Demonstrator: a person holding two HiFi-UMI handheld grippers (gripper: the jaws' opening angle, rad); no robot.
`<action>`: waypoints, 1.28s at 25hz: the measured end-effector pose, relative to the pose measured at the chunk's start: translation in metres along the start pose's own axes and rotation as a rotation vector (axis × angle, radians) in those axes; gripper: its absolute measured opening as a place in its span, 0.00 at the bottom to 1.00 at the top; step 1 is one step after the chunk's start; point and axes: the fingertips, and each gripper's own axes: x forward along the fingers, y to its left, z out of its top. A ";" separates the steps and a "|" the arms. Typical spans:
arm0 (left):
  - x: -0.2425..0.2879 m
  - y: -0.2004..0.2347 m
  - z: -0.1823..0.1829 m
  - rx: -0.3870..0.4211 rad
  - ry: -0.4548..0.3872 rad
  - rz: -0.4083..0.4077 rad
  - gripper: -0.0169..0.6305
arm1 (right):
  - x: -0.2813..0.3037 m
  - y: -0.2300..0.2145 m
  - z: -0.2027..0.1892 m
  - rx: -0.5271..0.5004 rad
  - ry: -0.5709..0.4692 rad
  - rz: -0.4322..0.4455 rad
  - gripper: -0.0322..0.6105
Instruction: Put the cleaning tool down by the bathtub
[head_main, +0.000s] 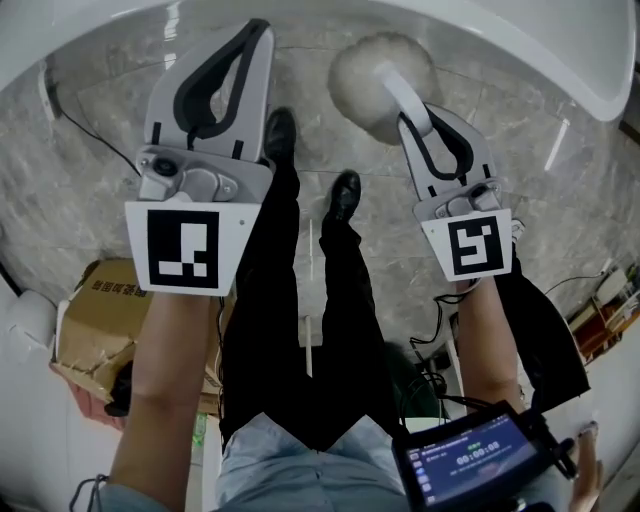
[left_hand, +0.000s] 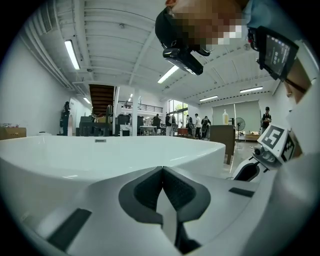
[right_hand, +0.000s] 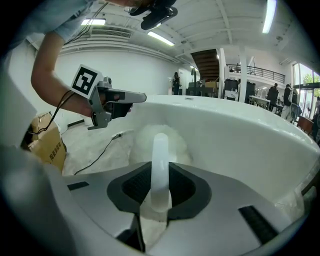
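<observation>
The cleaning tool is a fluffy white duster head (head_main: 372, 78) on a white handle (head_main: 404, 100). My right gripper (head_main: 418, 122) is shut on that handle, and the head hangs just over the grey marble floor (head_main: 110, 140) beside the white bathtub's rim (head_main: 520, 50). In the right gripper view the handle (right_hand: 160, 170) stands between the dark pads (right_hand: 131, 189), with the duster head (right_hand: 157, 144) against the tub wall (right_hand: 235, 140). My left gripper (head_main: 258, 32) is shut with nothing in it; in its own view the pads (left_hand: 147, 192) meet in front of the bathtub (left_hand: 100, 155).
A cardboard box (head_main: 95, 330) lies on the floor at lower left, a black cable (head_main: 85, 125) runs past it. The person's black shoes (head_main: 343, 195) and legs stand between the grippers. A tablet screen (head_main: 470, 462) hangs at lower right. Distant people and furniture (left_hand: 165, 127) fill the hall.
</observation>
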 end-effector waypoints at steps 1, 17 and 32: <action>0.002 0.000 -0.008 -0.001 0.005 -0.006 0.05 | 0.005 0.001 -0.006 0.002 0.006 0.002 0.20; 0.025 -0.008 -0.103 -0.005 0.059 -0.067 0.05 | 0.049 0.001 -0.085 -0.029 0.066 0.014 0.20; 0.046 -0.008 -0.174 0.001 0.078 -0.095 0.05 | 0.096 -0.004 -0.146 -0.077 0.110 0.018 0.20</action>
